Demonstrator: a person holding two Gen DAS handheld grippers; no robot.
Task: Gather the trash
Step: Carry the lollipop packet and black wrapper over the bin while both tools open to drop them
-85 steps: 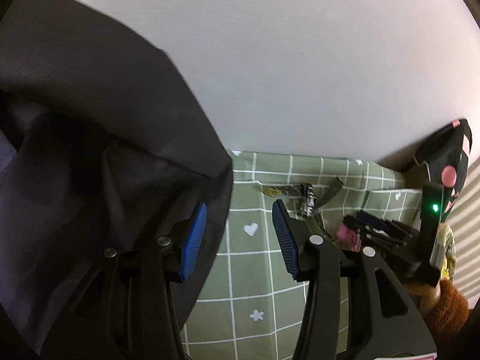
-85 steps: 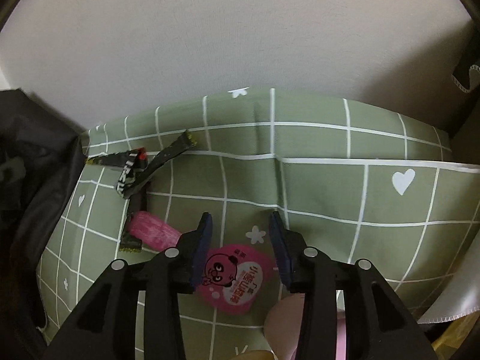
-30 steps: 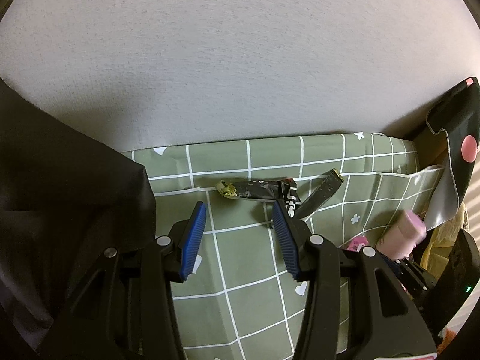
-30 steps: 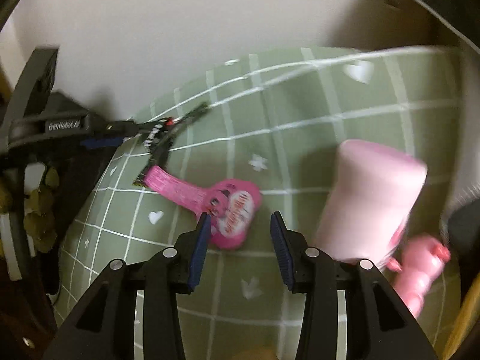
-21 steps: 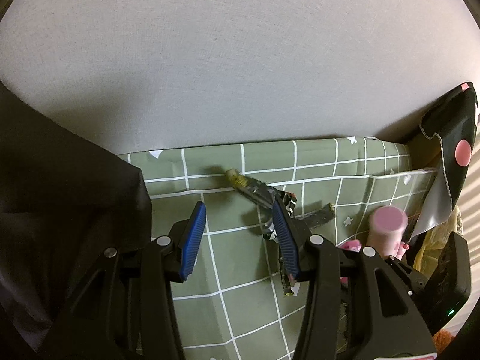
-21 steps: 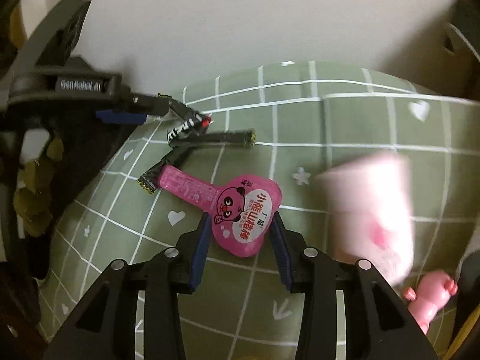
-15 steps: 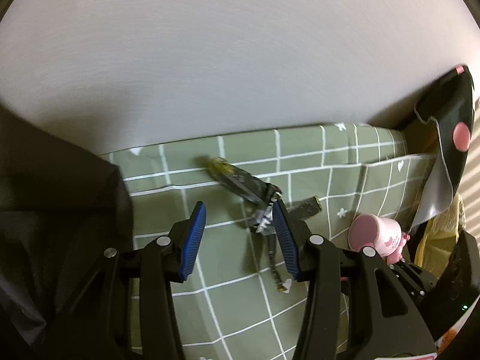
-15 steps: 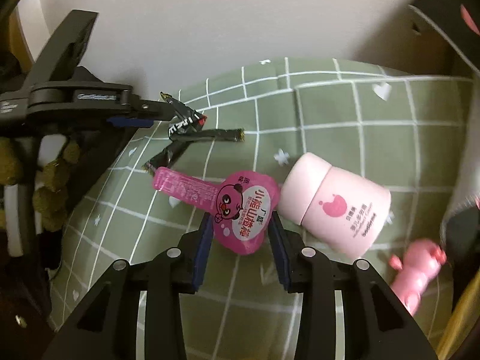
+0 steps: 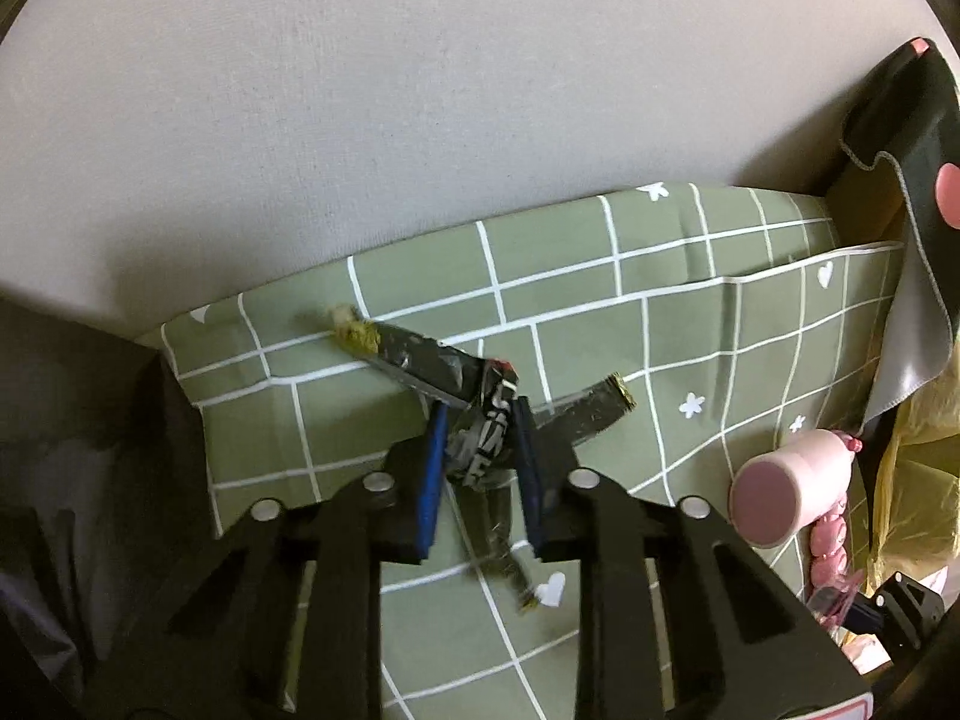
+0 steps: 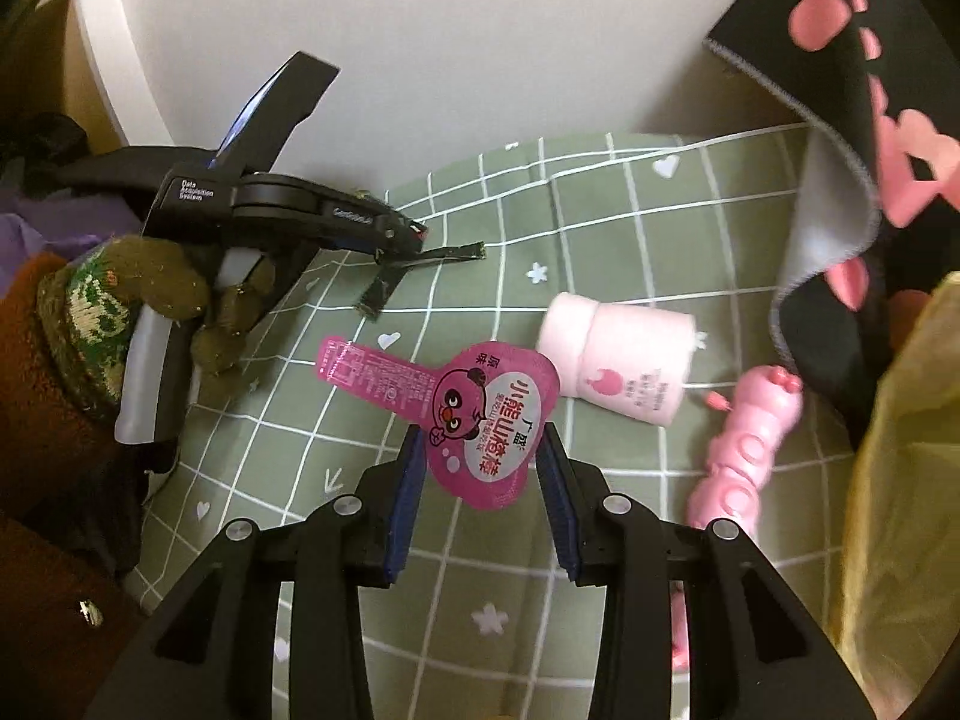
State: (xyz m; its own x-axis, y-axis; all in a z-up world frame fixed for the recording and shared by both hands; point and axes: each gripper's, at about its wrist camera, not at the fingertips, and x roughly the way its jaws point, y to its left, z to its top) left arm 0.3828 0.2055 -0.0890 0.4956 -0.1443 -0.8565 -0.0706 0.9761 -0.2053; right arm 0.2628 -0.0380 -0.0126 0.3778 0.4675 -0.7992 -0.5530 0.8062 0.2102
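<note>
My left gripper [image 9: 477, 420] is shut on a crumpled black wrapper [image 9: 483, 441] on the green checked cloth [image 9: 600, 312]. A long dark wrapper strip [image 9: 408, 354] and another strip [image 9: 588, 414] spread out from it. In the right wrist view the left gripper [image 10: 414, 237] sits at the far left, over dark strips [image 10: 444, 255]. My right gripper [image 10: 480, 456] is open, its fingers either side of a pink pig-face snack wrapper [image 10: 474, 414] lying flat on the cloth.
A pink jar [image 10: 624, 354] lies on its side right of the pink wrapper, with a pink toy [image 10: 750, 438] beside it. A black cloth with pink paw prints [image 10: 870, 120] hangs at the right. A black bag [image 9: 72, 450] is at the left.
My left gripper moved forward and closed on the black wrapper. My right gripper drew back over the pink wrapper, and the pink jar came to rest on its side.
</note>
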